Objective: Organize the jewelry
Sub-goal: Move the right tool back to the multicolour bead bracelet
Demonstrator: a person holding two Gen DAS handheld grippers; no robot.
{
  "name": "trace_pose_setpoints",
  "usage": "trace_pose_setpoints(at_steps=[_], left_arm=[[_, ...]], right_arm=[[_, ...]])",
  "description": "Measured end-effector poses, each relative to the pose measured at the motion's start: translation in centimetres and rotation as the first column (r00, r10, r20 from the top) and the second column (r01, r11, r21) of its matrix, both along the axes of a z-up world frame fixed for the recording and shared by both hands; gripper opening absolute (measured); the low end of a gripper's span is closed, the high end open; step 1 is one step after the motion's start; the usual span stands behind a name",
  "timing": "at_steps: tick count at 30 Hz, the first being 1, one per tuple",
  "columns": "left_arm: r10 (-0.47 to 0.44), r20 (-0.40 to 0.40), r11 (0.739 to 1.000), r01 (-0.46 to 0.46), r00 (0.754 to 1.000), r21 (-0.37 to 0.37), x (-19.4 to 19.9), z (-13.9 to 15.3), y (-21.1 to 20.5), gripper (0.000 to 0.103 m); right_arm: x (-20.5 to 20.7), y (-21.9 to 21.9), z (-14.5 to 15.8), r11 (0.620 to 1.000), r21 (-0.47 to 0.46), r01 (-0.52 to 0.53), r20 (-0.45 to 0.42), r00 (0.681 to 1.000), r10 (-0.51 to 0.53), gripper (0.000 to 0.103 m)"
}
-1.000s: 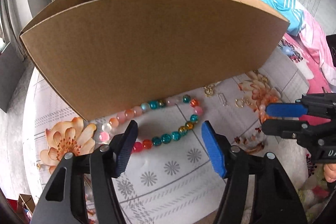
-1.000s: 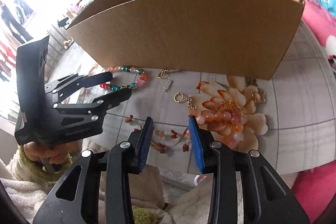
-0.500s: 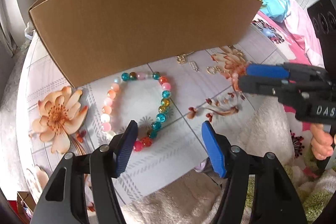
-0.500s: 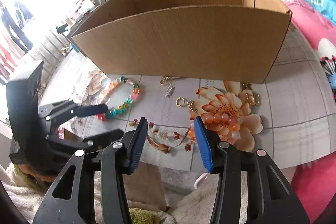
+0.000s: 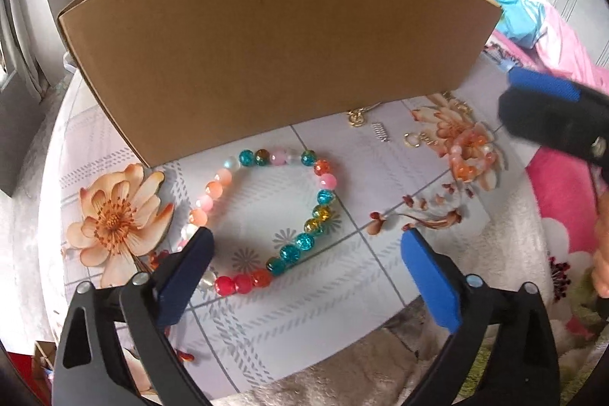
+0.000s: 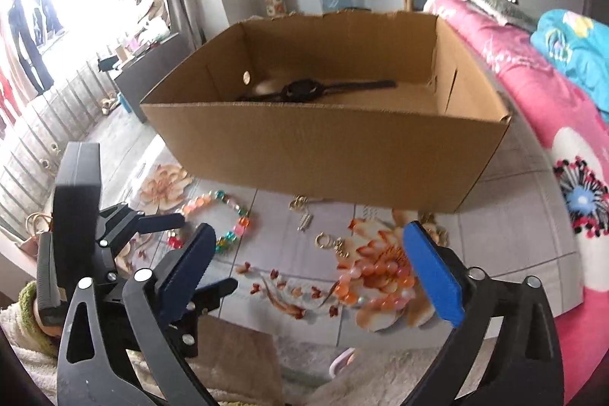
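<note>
A bracelet of teal, pink, red and amber beads (image 5: 324,196) (image 6: 232,234) lies in a loop on the flowered cloth in front of a cardboard box (image 5: 266,44) (image 6: 323,155). My left gripper (image 5: 306,238) (image 6: 207,253) hovers over its near side with its jaws opening; the pads touch nothing. An orange bead bracelet (image 5: 470,158) (image 6: 365,276) lies on a printed flower to the right. My right gripper (image 6: 310,234) (image 5: 510,94) hangs above it, its jaws opening and holding nothing. A black watch (image 6: 300,90) lies inside the box.
Small gold pieces (image 5: 356,117), a silver clip (image 5: 380,132) and a gold ring (image 5: 413,139) (image 6: 323,240) lie by the box's front wall. Pink bedding (image 6: 533,101) rises on the right. A fluffy blanket (image 5: 342,375) lies at the cloth's near edge.
Both grippers' jaws have spread much wider. The right gripper has risen and tipped up, so the box's inside and the watch now show. The left gripper has pulled back from the box.
</note>
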State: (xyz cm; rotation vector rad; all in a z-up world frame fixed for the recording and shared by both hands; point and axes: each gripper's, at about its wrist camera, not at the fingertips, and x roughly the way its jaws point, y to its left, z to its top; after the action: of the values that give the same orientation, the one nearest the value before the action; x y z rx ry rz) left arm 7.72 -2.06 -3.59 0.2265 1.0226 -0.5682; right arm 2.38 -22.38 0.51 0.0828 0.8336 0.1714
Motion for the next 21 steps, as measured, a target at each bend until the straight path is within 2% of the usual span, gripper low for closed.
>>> trace_pose_setpoints(at_steps=[7, 15, 21], left_arm=[[-0.034, 0.031, 0.997, 0.032, 0.999, 0.074, -0.4, -0.5, -1.0, 0.097], [-0.032, 0.034, 0.997, 0.03, 0.999, 0.069, -0.3, -0.4, -1.0, 0.097], [-0.025, 0.036, 0.997, 0.023, 0.999, 0.072, -0.2, -0.4, -1.2, 0.098]], right_arm=[[0.4, -0.4, 0.6, 0.994, -0.089, 0.057, 0.033, 0.998, -0.055, 0.095], [0.1, -0.8, 1.7, 0.978, -0.176, 0.112, 0.115, 0.989, -0.092, 0.095], [0.7, -0.5, 1.6, 0.941, -0.293, 0.17, 0.15, 0.98, -0.13, 0.095]])
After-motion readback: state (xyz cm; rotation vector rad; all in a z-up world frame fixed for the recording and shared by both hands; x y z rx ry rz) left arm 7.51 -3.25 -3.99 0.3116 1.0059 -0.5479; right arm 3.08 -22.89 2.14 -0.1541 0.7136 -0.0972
